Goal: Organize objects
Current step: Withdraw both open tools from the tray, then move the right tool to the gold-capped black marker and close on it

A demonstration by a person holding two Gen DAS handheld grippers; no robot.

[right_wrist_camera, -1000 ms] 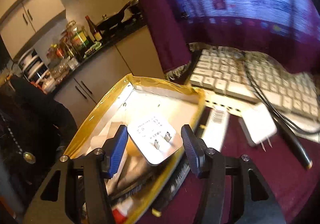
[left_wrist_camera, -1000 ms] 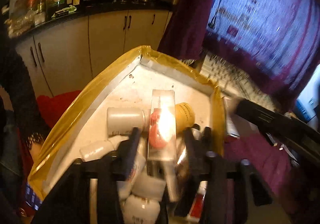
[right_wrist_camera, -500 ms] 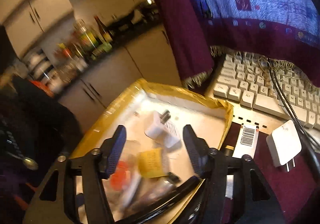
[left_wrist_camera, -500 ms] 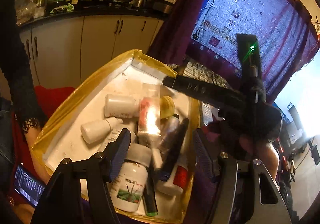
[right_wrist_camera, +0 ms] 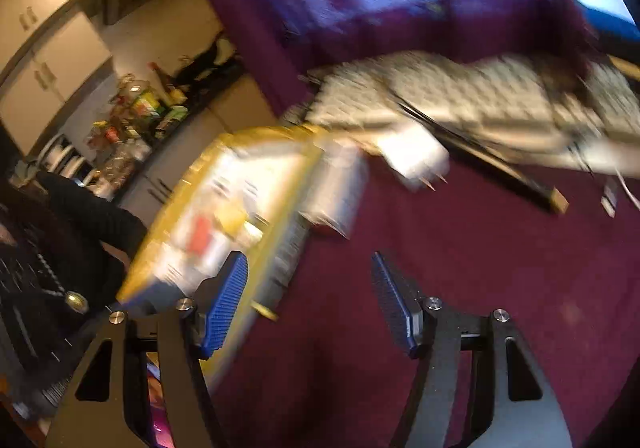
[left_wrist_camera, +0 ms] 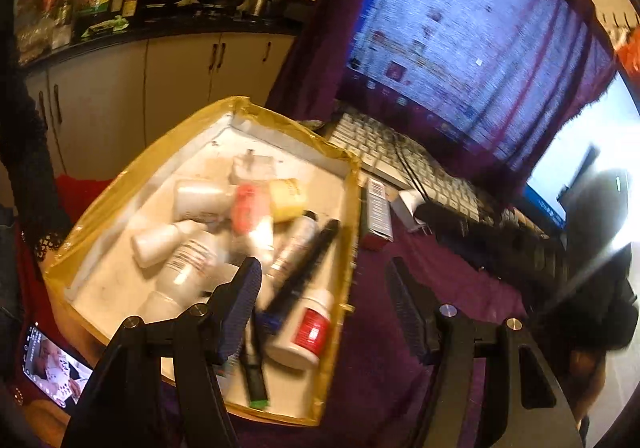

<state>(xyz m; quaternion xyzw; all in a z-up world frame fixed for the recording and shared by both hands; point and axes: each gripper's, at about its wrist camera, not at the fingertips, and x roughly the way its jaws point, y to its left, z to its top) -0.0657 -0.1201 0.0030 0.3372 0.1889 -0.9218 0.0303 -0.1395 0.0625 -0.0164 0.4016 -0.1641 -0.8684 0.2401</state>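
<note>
Left wrist view shows my left gripper [left_wrist_camera: 320,300] with its jaws parted and nothing between them, hanging over the near right corner of the shallow white tray with yellow taped rim [left_wrist_camera: 280,120], which already holds white plastic bottles, a black marker pen [left_wrist_camera: 304,264] and a red-labelled bottle [left_wrist_camera: 304,328]. My right gripper [right_wrist_camera: 310,302] is spread wide and empty, above the maroon tablecloth [right_wrist_camera: 460,248] just right of the tray. Outside the tray I see a white plug-in charger [right_wrist_camera: 416,156] near the pale keyboard [left_wrist_camera: 400,160], and a small grey barcoded box [left_wrist_camera: 378,208] beside the tray's right rim. I judge the charger is my next pick. To do it well I should slow the right hand, since its view is smeared, square the pads to the charger's flat sides, keep clear of the prongs and the black cable, then close.
</note>
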